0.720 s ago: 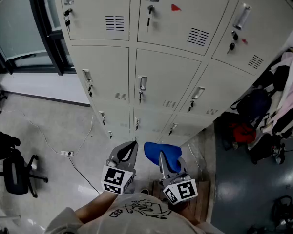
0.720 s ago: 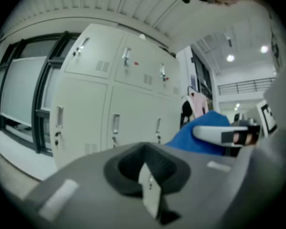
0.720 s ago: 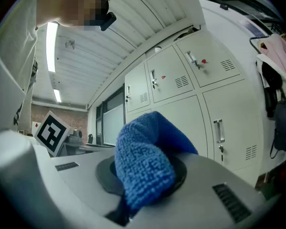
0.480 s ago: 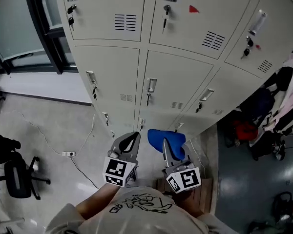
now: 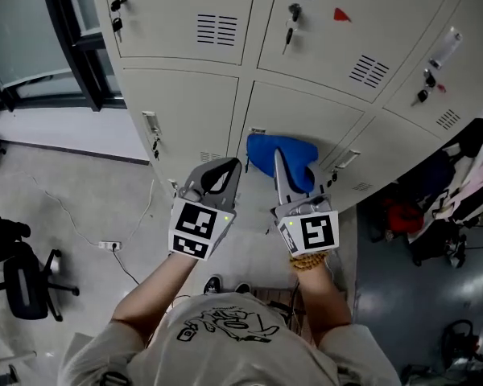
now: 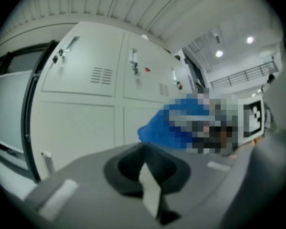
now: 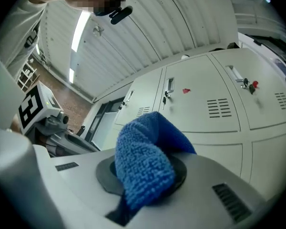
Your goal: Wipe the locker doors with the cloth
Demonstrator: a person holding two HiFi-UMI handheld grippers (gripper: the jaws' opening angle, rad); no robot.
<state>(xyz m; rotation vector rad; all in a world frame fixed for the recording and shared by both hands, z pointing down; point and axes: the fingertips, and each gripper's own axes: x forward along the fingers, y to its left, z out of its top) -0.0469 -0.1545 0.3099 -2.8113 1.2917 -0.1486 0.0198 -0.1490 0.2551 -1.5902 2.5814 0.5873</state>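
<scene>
Cloth [image 5: 286, 155] of blue terry is clamped in the right gripper [image 5: 278, 167]. The jaws close on its lower folds and the rest bunches above them. In the head view we see the cloth raised before the pale locker doors [image 5: 185, 111]. It sits along the left edge of the centre door [image 5: 322, 119] in the middle row, just below that door's handle [image 5: 258, 130]. We cannot tell whether it touches the metal. In the right gripper view the cloth [image 7: 145, 159] fills the space between the jaws of the right gripper [image 7: 143, 180] and spills forward over them. Beyond it are vented doors and a red triangle sticker [image 7: 185, 90].

The left gripper [image 5: 222, 171] is held just beside the right one, at about the same height, near the seam between the left and centre columns. In the left gripper view the left gripper [image 6: 150, 185] has its jaws pressed together with nothing between them. The cloth [image 6: 164, 125] shows there as a blue patch to the right.

Bare forearms run from both grippers down to a pale printed shirt [image 5: 225, 336] at the bottom edge. A bead bracelet [image 5: 309, 260] circles the right wrist. Keys [image 5: 288, 26] hang from top-row locks.

On the grey floor [image 5: 88, 207] at left we see a black office chair [image 5: 28, 284] and a power strip [image 5: 106, 245] with its cable. A dark window frame [image 5: 64, 22] stands at upper left. Bags and clothing [image 5: 455, 191] are piled to the right of the lockers.
</scene>
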